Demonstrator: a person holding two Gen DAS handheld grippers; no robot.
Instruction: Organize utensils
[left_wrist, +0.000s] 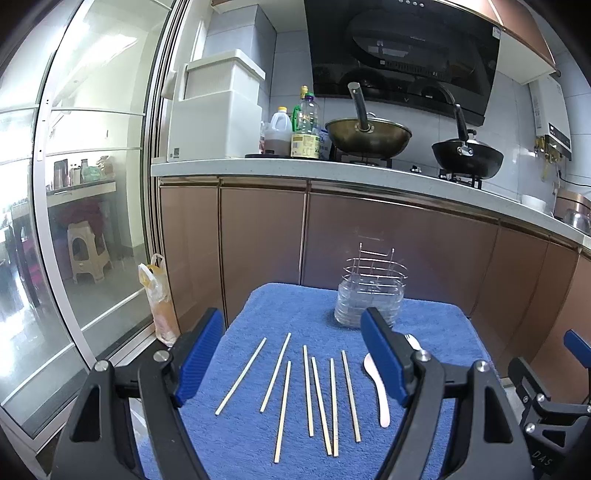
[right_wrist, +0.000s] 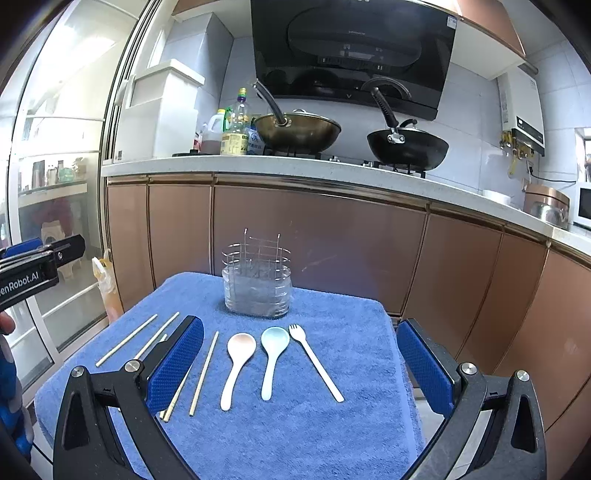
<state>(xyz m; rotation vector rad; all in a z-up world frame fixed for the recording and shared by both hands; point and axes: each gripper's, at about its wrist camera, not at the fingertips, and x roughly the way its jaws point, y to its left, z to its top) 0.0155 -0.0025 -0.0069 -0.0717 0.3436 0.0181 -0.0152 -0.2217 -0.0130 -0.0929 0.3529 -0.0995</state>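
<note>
Both of my tongs hang spread as wide as they go, gripping nothing. Left gripper, with its blue ribbed pads and black arms, hovers above seven pale wooden chopsticks that lie loose and roughly parallel on the blue terry towel. Right gripper hovers over the white spoon with a pinkish bowl, the pale blue plastic spoon just beside it, and the slim white plastic fork to their right, all with their heads pointing away from me. At the far edge of the towel stands the wire utensil rack set in a clear ribbed plastic cup, upright and well apart from the cutlery. Behind it run copper-coloured cabinet doors, with a brass-coloured wok and a black wok on the stove above.
</note>
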